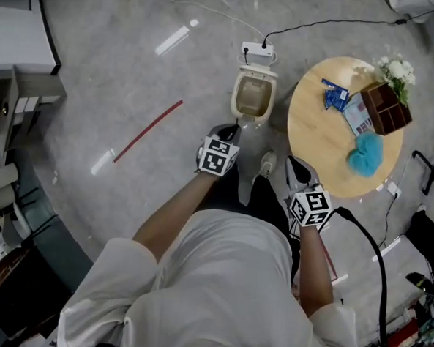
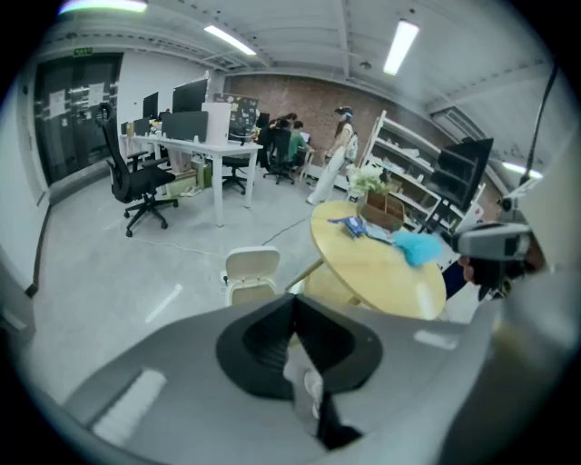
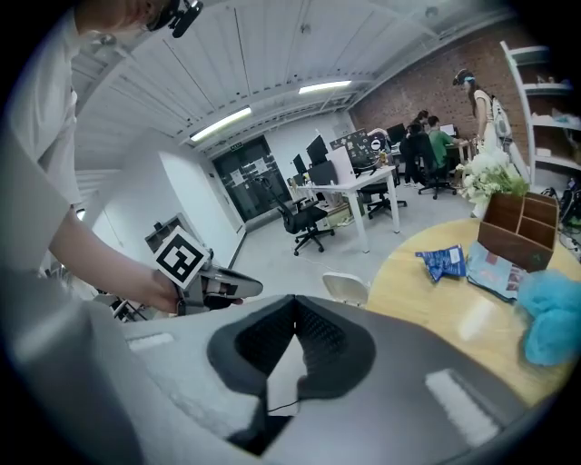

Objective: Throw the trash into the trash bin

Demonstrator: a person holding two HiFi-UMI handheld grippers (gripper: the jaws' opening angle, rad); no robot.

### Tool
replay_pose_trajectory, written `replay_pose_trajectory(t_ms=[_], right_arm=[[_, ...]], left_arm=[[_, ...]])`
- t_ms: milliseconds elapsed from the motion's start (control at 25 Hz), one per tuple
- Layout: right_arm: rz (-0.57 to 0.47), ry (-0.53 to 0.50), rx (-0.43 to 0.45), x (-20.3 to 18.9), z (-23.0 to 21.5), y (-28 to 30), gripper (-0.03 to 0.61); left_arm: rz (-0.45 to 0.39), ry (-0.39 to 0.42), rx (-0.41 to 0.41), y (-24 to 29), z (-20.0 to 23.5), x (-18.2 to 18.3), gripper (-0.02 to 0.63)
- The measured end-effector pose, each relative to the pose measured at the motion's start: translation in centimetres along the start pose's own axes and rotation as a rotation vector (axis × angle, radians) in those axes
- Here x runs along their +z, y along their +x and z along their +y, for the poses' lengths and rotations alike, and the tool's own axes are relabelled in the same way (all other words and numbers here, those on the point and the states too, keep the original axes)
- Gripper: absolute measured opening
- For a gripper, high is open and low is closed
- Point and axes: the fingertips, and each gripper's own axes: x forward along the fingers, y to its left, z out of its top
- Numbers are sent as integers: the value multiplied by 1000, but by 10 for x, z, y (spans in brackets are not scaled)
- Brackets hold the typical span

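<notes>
My left gripper has its jaws pressed together on nothing, and my right gripper is likewise closed and empty. The blue wrapper, which I take for the trash, lies near the round table's far edge, beside a wooden box. The open trash bin stands on the floor off the table's left edge. Risk, I judge: reaching with closed jaws would shove the wrapper against the box, not grip it.

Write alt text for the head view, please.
Seen from above, a person holds the left hand-held gripper and right hand-held gripper near an open beige plastic trash bin. A round wooden table stands at the picture's right.
</notes>
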Motion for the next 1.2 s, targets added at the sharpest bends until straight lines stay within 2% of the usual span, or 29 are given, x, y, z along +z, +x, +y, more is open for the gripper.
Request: replay_pose_trajectory(t_ms=[480,760,1200], right_arm=[[-6,-52,15,25,16,-15,0],[-30,-67,17,39,24,-20,0],[-46,-92,17,51,31,-30,0]], left_arm=[[-102,19,-10,-64,-7,19,3],[-191,72,-20,-95,-21,40,3],[-265,79,-25,-136,-32,56,3]])
